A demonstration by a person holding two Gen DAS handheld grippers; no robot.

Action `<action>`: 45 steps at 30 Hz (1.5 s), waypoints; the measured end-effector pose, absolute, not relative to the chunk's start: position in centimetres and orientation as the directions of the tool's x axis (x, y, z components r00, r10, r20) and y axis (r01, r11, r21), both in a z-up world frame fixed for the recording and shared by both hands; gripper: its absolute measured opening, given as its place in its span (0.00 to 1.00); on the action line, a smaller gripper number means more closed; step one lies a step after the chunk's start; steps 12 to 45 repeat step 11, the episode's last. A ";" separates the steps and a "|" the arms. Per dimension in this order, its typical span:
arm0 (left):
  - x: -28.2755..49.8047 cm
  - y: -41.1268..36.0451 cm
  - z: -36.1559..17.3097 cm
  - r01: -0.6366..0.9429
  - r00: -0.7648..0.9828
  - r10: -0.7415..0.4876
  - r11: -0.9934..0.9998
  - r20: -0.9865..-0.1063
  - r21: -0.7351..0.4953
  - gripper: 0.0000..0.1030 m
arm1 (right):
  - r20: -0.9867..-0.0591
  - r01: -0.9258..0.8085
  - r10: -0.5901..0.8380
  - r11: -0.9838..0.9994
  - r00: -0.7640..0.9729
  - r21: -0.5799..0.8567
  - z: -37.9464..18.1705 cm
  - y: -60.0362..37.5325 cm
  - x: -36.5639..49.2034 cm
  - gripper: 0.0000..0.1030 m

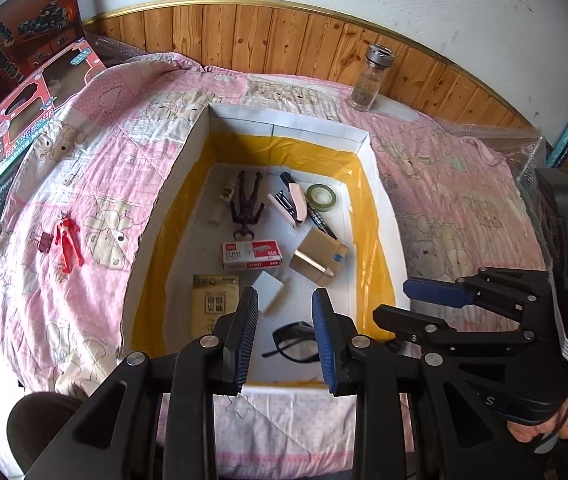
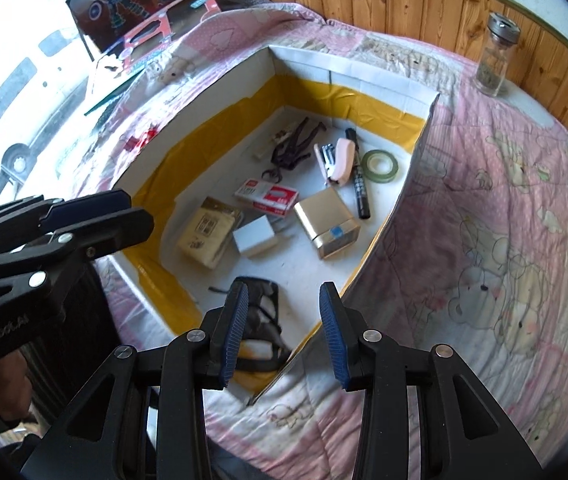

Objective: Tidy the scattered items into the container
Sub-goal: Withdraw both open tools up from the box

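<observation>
**A pink quilt and what sits on it**

The bed is spread with a pink quilt (image 1: 96, 184) printed with bears. A shallow white box (image 1: 200, 136) with yellow tape round its inner walls lies in the middle of it. Out on the cloth to the left rest a red toy figure (image 1: 69, 246) and, just beside it, a dark red binder clip (image 1: 44, 241). At the far right stands a glass jar (image 1: 372, 80) with a metal lid, upright near the wood panelling. Toy boxes (image 1: 24, 92) lean at the far left corner.

Both wrist views above, sharing box (image 1: 380, 200)
</observation>
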State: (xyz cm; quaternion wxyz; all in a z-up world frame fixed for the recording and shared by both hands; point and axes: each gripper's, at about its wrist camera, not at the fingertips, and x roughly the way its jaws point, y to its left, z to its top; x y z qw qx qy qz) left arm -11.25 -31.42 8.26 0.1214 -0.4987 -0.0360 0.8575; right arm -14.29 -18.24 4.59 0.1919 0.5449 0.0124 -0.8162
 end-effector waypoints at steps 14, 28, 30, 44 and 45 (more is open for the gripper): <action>-7.8 -31.5 8.2 -0.149 -0.482 0.234 -0.971 -0.844 -0.185 0.29 | -0.883 0.352 -0.282 -0.925 -0.375 0.145 7.1 -19.3 -11.8 0.39; -7.8 -31.5 8.2 -0.149 -0.482 0.234 -0.971 -0.844 -0.185 0.29 | -0.883 0.352 -0.282 -0.925 -0.375 0.145 7.1 -19.3 -11.8 0.39; -7.8 -31.5 8.2 -0.149 -0.482 0.234 -0.971 -0.844 -0.185 0.29 | -0.883 0.352 -0.282 -0.925 -0.375 0.145 7.1 -19.3 -11.8 0.39; -7.8 -31.5 8.2 -0.149 -0.482 0.234 -0.971 -0.844 -0.185 0.29 | -0.883 0.352 -0.282 -0.925 -0.375 0.145 7.1 -19.3 -11.8 0.39; -7.8 -31.5 8.2 -0.149 -0.482 0.234 -0.971 -0.844 -0.185 0.29 | -0.883 0.352 -0.282 -0.925 -0.375 0.145 7.1 -19.3 -11.8 0.39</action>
